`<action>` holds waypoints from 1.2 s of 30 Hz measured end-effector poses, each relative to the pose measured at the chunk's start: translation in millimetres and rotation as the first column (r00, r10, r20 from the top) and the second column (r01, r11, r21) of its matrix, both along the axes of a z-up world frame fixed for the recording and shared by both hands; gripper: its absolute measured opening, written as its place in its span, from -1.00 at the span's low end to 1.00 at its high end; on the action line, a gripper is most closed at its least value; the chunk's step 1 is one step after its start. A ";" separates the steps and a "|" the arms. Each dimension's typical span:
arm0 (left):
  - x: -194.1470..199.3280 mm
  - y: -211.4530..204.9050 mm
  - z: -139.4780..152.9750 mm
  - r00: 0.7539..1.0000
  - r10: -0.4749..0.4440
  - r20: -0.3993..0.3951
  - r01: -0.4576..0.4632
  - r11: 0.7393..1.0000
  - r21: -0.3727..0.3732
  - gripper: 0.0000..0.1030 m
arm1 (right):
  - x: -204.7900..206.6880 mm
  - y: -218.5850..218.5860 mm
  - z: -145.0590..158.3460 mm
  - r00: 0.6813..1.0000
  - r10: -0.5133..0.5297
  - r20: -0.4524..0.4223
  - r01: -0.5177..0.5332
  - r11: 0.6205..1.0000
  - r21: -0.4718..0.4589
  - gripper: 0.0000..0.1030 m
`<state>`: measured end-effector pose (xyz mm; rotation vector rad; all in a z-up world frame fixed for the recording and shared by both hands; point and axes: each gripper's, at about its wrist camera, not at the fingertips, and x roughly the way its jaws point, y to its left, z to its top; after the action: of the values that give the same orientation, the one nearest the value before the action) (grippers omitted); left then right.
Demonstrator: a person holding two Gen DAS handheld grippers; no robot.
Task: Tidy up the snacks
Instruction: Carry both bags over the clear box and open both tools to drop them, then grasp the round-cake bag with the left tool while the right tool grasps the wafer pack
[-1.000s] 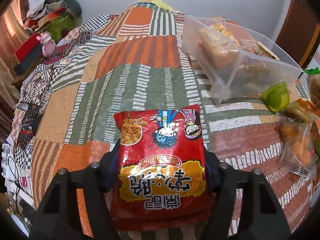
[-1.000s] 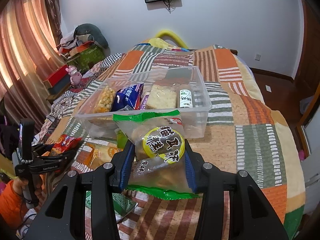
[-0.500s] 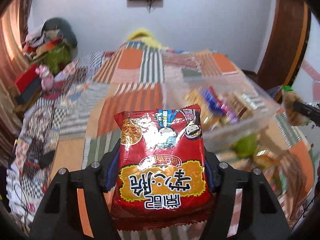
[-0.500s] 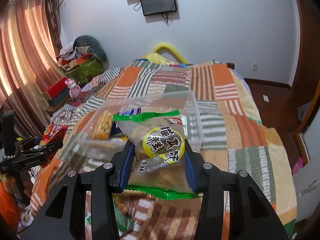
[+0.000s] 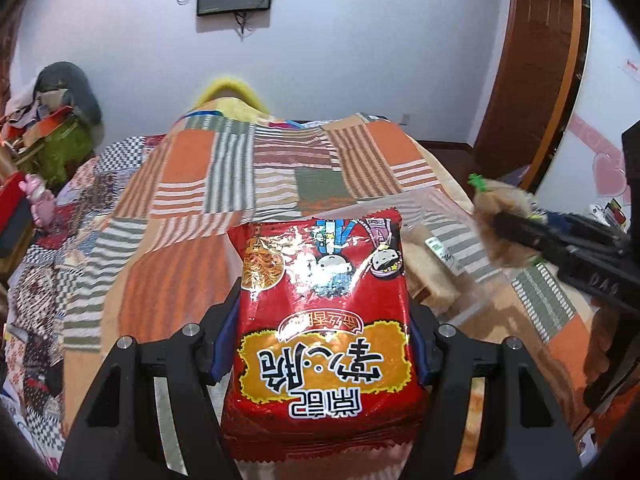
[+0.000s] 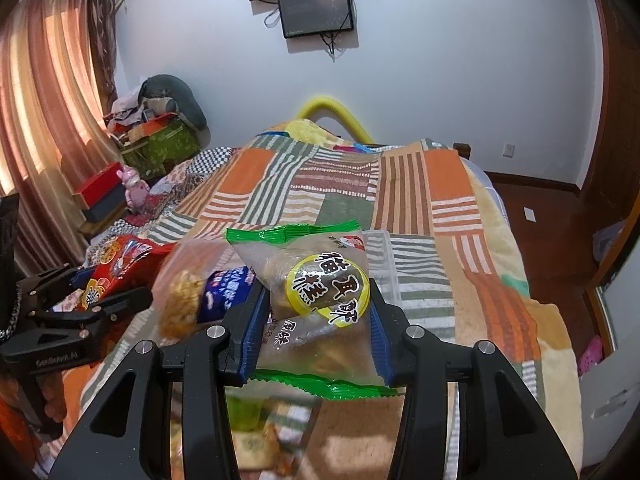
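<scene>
My left gripper (image 5: 322, 320) is shut on a red noodle-snack packet (image 5: 324, 332), held up over the patchwork bed. My right gripper (image 6: 316, 312) is shut on a clear, green-edged biscuit packet (image 6: 316, 280) with a yellow round label. The clear plastic bin (image 6: 384, 264) lies blurred below both packets, with a blue packet (image 6: 226, 290) and a pale snack (image 6: 182, 304) inside. In the left wrist view the right gripper (image 5: 496, 220) comes in from the right with its packet (image 5: 500, 204). In the right wrist view the left gripper (image 6: 116, 280) and red packet (image 6: 116, 264) show at the left.
A patchwork quilt (image 6: 404, 200) covers the bed. More snack packets (image 6: 256, 440) lie blurred on the quilt near me. Boxes, a pink toy (image 6: 134, 192) and clutter stand beside the curtain at the left. A wooden door (image 5: 532, 80) and a wall screen (image 6: 316, 12) are beyond.
Both grippers have risen with their packets. The left one swung right toward the bin, so the bin slid under the red packet. The right view tilted up and the bin dropped lower.
</scene>
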<state>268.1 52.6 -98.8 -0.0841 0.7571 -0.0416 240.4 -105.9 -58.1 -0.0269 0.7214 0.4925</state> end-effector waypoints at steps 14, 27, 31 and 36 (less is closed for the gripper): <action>67.3 -23.6 -31.2 0.996 -0.039 -0.081 0.037 0.999 -0.026 0.30 | 41.1 9.5 -35.1 0.995 0.008 -0.098 -0.011 0.999 -0.033 -0.18; 55.0 -36.8 -30.2 0.996 -0.037 -0.076 0.042 0.998 0.056 0.66 | 35.4 -0.8 -29.6 0.994 0.005 -0.105 -0.010 0.999 -0.042 0.13; 44.1 -34.9 -18.2 0.999 -0.024 -0.046 0.027 0.998 0.059 0.75 | 25.3 -9.0 -18.2 0.996 0.004 -0.086 -0.006 1.000 -0.025 0.21; 23.6 -29.4 0.6 1.000 -0.016 -0.011 0.017 0.998 0.052 0.79 | 8.6 -18.0 -4.0 0.998 0.008 -0.058 -0.009 1.000 -0.009 0.26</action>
<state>291.7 23.1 -98.2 -0.0282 0.7687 -0.0373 249.0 -123.9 -62.1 -0.0247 0.7802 0.4997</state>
